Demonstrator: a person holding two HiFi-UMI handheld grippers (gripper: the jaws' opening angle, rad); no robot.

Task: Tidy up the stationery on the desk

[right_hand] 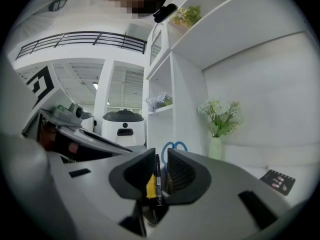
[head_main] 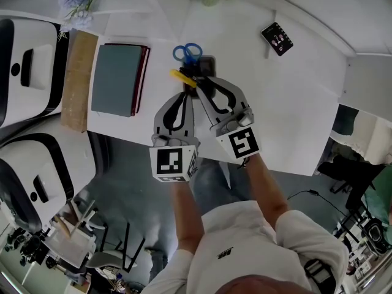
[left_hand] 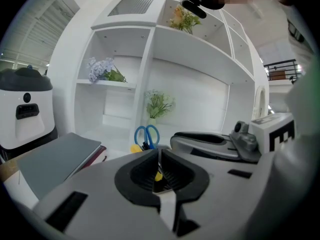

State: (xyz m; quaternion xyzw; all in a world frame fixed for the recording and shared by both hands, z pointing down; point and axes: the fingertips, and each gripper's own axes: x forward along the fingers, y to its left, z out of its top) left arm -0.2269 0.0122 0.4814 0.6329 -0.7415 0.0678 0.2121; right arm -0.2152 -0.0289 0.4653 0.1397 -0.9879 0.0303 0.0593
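At the back of the white desk (head_main: 288,103) a dark pen holder (head_main: 207,65) holds blue-handled scissors (head_main: 187,52). A yellow stationery item (head_main: 182,77) lies slanted just in front of it. Both grippers meet there. My left gripper (head_main: 187,92) has its jaws pressed together, with only a sliver of yellow showing through the slit (left_hand: 159,169). My right gripper (head_main: 201,81) is shut on a black pen (right_hand: 158,181) that stands upright between its pads, with a yellow piece (right_hand: 150,184) next to it. I cannot tell whether the yellow piece is gripped too. The scissors (left_hand: 146,135) also show beyond the left jaws.
A grey book on a dark red one (head_main: 116,78) lies left of the holder, beside a cork-brown board (head_main: 78,81). A black card (head_main: 277,38) lies at the far right. White machines (head_main: 24,72) stand off the left edge. Shelves with flower vases (left_hand: 159,106) rise behind the desk.
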